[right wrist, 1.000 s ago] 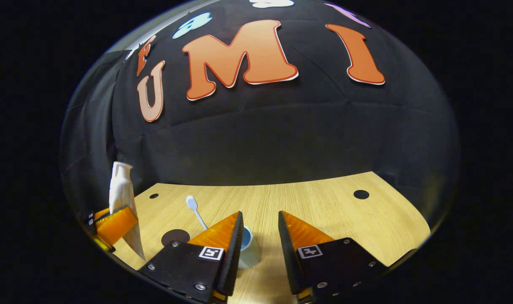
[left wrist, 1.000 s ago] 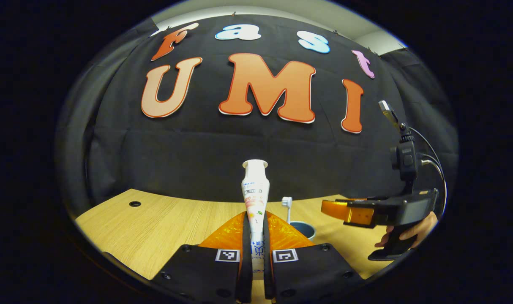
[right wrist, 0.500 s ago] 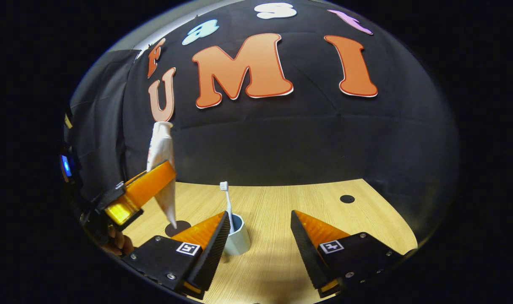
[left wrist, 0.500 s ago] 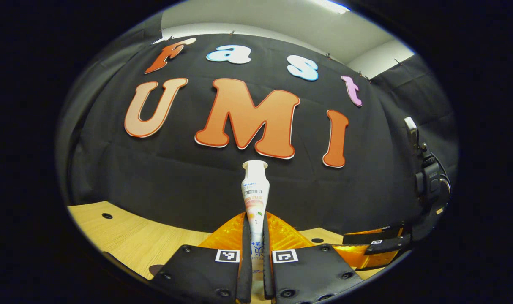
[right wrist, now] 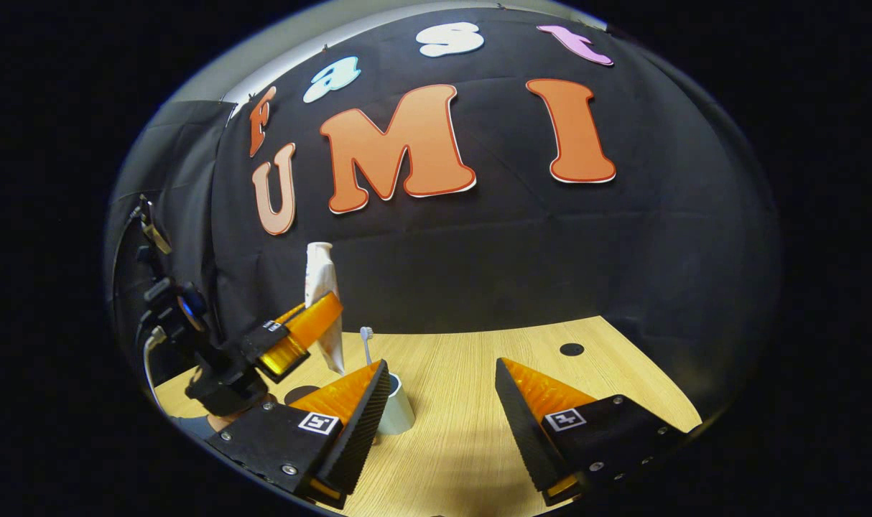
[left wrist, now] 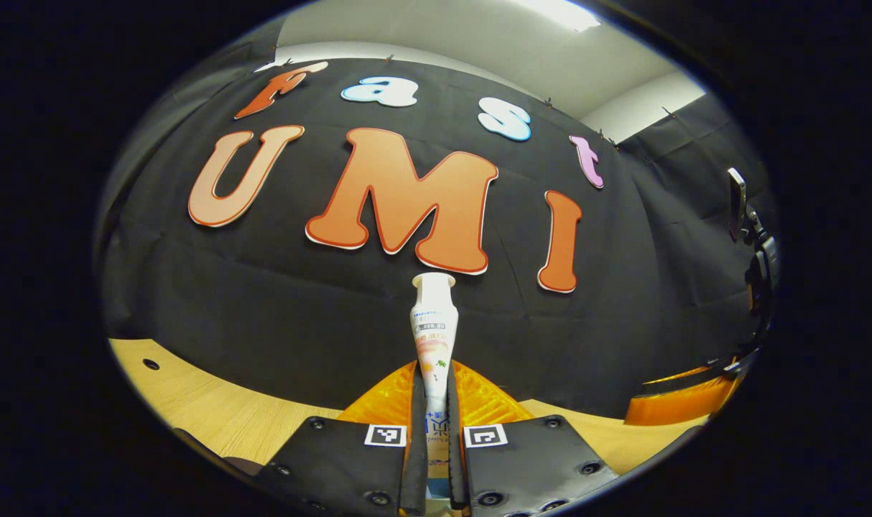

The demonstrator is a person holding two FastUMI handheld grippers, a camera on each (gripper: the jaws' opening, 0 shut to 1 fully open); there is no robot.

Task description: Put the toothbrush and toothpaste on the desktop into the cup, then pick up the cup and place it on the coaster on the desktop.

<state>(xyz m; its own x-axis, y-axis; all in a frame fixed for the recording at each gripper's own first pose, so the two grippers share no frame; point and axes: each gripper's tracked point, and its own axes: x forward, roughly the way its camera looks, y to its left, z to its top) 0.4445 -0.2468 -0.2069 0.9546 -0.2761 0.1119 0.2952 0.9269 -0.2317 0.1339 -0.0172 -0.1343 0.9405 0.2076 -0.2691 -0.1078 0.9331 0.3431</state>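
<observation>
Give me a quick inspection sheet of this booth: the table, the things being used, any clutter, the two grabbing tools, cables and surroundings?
Surface: wooden desktop with round holes, one at.
Job's things: toothpaste held upright, cap up, above the desktop; toothbrush standing in the cup; dark coaster beside the cup, partly hidden.
Clutter: nothing seen.
Grippers: left gripper has its jaws closed on the toothpaste; right gripper has its jaws wide apart, holding nothing, the cup just past its left jaw.
Cables: a cable loops behind the left gripper.
Surroundings: black cloth wall; pale ceiling above.
</observation>
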